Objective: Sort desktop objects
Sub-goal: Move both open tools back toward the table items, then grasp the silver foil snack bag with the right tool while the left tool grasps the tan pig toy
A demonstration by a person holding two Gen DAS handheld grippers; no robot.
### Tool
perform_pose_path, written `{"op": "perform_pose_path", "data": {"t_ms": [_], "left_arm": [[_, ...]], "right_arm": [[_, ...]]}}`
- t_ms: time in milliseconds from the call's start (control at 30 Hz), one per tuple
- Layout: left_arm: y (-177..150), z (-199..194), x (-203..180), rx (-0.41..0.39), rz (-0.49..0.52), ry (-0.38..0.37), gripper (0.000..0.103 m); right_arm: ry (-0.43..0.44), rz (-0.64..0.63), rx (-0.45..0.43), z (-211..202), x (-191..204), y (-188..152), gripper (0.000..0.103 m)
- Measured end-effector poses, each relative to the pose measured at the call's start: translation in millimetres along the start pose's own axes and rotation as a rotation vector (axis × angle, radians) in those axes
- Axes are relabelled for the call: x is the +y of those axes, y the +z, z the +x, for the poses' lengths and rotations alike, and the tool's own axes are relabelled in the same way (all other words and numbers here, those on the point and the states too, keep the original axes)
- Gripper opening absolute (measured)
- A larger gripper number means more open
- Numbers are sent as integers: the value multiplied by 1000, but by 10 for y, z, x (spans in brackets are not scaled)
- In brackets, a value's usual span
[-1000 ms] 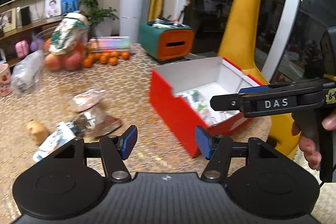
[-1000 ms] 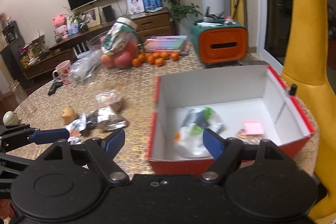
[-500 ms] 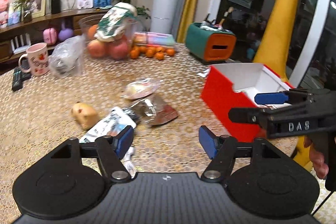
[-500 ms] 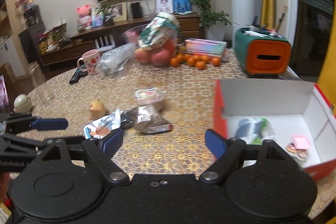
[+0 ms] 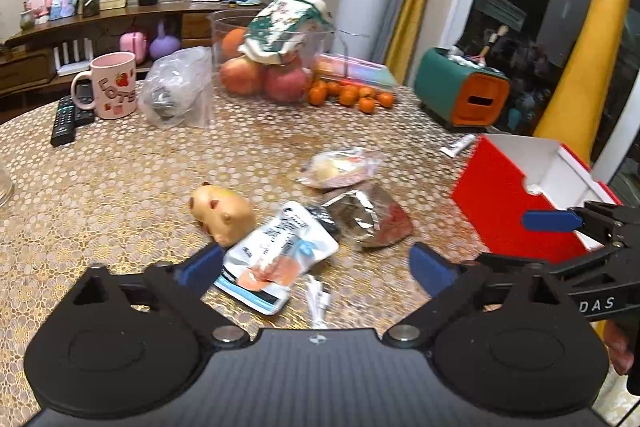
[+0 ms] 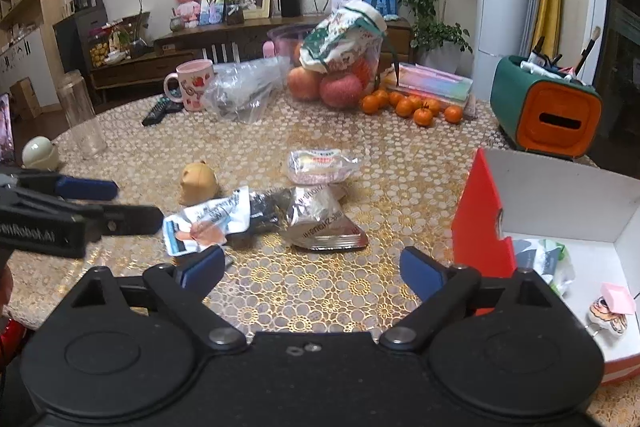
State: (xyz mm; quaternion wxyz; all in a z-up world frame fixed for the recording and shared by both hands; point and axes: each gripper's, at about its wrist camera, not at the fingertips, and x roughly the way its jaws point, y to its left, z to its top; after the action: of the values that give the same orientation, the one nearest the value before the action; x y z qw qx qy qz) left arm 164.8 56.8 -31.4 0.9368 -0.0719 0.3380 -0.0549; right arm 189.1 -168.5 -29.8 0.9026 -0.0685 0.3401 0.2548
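left gripper opening, empty | right gripper opening, empty | red box at table edge

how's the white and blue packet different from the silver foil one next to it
The white and blue packet lies flat and smooth, printed with an orange picture; the silver foil packet is crumpled and shiny with a dark red edge. The white one sits nearer the left gripper, the foil one nearer the red box. Both lie loose on the table.

Bare tabletop lies before the packets; the red box blocks the right
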Motion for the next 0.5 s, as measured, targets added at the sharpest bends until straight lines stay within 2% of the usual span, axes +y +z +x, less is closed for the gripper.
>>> {"op": "perform_pose_path", "data": {"t_ms": [500], "left_arm": [[264, 763, 493, 74, -30, 129, 103]], "right_arm": [[2, 10, 42, 725, -109, 207, 95]]}}
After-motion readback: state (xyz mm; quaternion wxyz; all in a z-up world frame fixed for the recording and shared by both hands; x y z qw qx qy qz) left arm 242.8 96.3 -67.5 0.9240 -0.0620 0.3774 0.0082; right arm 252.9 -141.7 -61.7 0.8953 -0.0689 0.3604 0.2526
